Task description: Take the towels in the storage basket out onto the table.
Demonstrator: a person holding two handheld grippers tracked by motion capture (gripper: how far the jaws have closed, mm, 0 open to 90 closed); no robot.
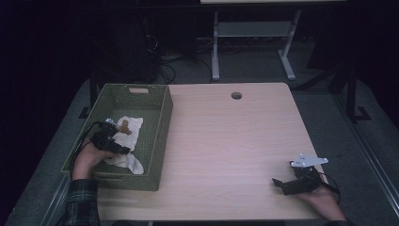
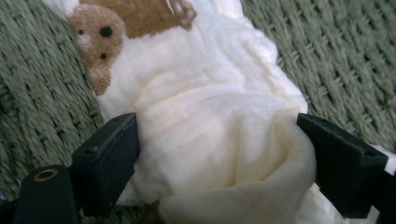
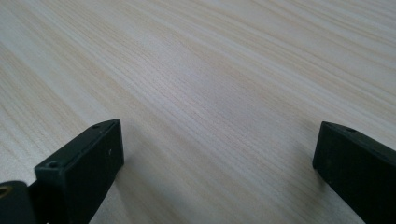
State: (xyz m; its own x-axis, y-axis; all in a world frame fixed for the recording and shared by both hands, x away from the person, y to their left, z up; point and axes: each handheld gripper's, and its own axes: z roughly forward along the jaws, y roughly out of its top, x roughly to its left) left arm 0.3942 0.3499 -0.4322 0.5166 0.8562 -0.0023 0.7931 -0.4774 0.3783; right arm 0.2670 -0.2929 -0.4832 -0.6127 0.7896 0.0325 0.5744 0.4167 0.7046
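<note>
Desk (image 1: 226,141): bare at centre. Green woven basket (image 1: 160,141), left of frame, contains the cream towel (image 1: 128,141). Left tongs (image 2: 217,154) straddle the towel, jaws spread, not clamped: grasp pending; closing required next. Right tongs (image 1: 278,183), lower right, agape, idle.

The left hand (image 1: 87,160) reached in from the bottom left, its sleeve in a dark plaid, and held the left gripper (image 1: 109,136) pointed forward and down. In the left gripper view its jaws stood wide apart. The right hand (image 1: 323,200) sat low at the bottom right, holding the right gripper (image 1: 282,184) pointed to the person's left, the grey plate on top. Its jaws also stood wide apart, with nothing between them.
</note>
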